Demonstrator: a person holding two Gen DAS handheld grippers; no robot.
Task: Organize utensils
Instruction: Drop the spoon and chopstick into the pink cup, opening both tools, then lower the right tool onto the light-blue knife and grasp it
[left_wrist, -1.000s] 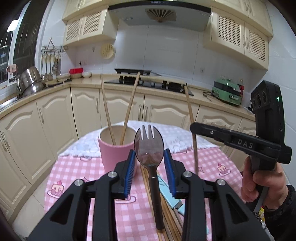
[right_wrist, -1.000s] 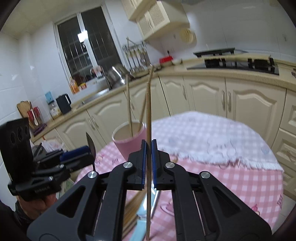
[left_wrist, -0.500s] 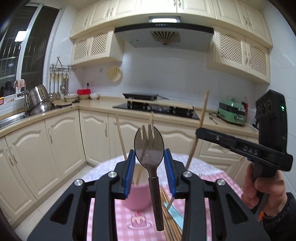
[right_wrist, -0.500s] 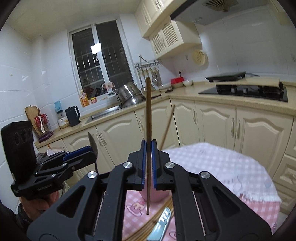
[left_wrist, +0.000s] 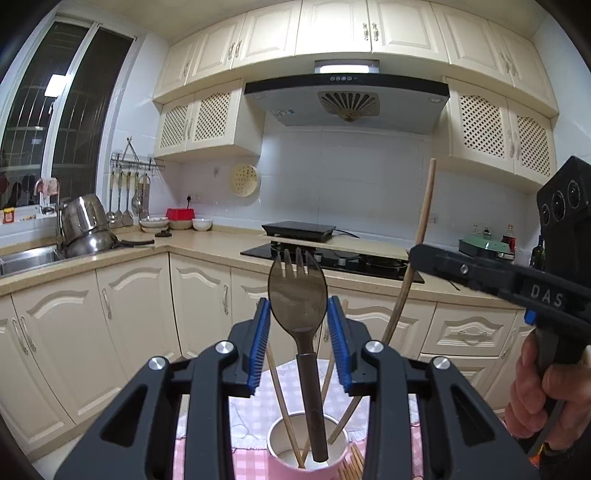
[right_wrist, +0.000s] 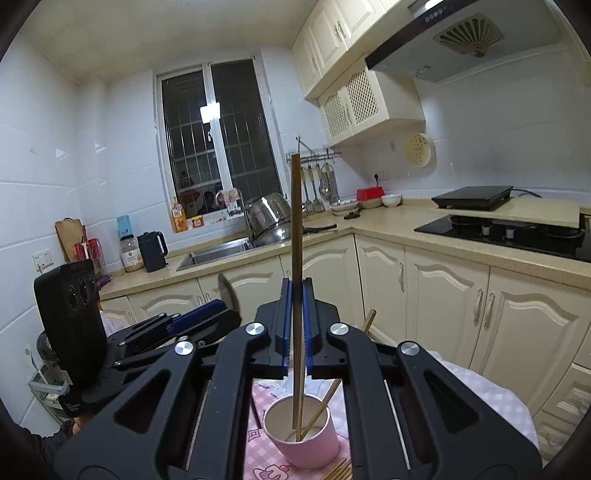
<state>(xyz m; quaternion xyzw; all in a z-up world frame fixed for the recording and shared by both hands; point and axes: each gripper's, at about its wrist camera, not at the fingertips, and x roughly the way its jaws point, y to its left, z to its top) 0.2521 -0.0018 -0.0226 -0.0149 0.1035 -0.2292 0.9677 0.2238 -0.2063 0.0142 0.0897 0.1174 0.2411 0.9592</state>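
Both claws have risen over the pink round cup (right_wrist: 301, 430): left gripper (left_wrist: 298, 341) pinching the dark metal spork (left_wrist: 297, 295), right gripper (right_wrist: 295, 325) clamping one wooden chopstick (right_wrist: 296, 221), next lowering both in.

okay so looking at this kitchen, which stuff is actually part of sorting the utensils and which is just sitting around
Part of the job:
- spork in the left hand-held gripper
- chopstick in the right hand-held gripper
- pink cup with chopsticks inside

Just lying about:
- steel pots
- black kettle
- red box
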